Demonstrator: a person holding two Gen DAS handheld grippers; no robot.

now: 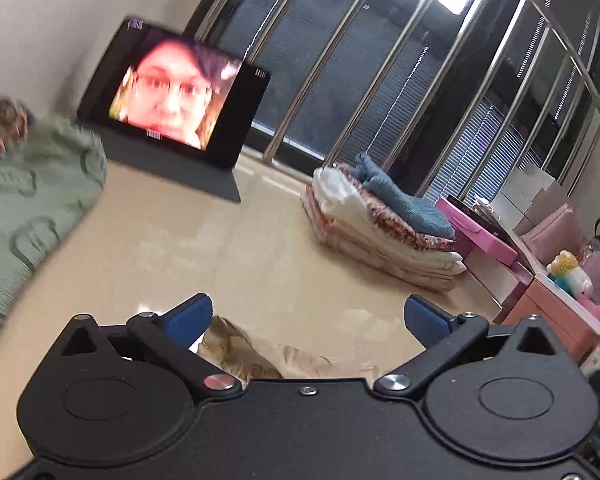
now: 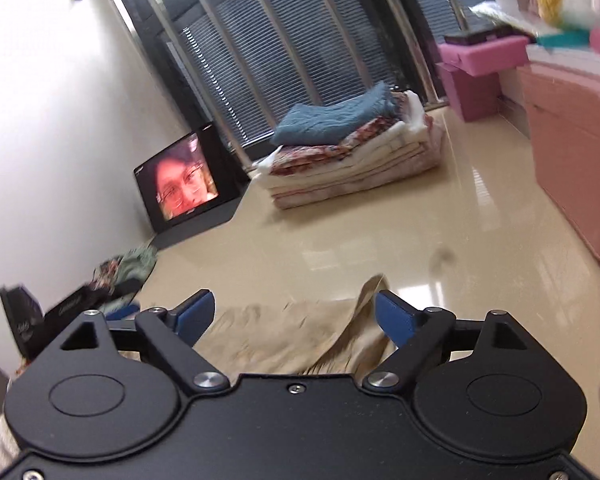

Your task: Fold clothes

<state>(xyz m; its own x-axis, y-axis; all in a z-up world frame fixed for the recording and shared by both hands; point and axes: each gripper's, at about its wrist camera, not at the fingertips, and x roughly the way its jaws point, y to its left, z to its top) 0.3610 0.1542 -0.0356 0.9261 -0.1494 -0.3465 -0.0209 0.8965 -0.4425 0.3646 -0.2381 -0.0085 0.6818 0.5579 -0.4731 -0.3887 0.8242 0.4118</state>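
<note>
The beige garment (image 2: 300,332) lies crumpled on the glossy floor (image 2: 340,240), just below and ahead of both tools. The right tool (image 2: 294,318) is nearer, released, jaws straddling a raised fold. The left tool (image 1: 308,320), also released, tilts slightly downward over the garment's edge.
</note>
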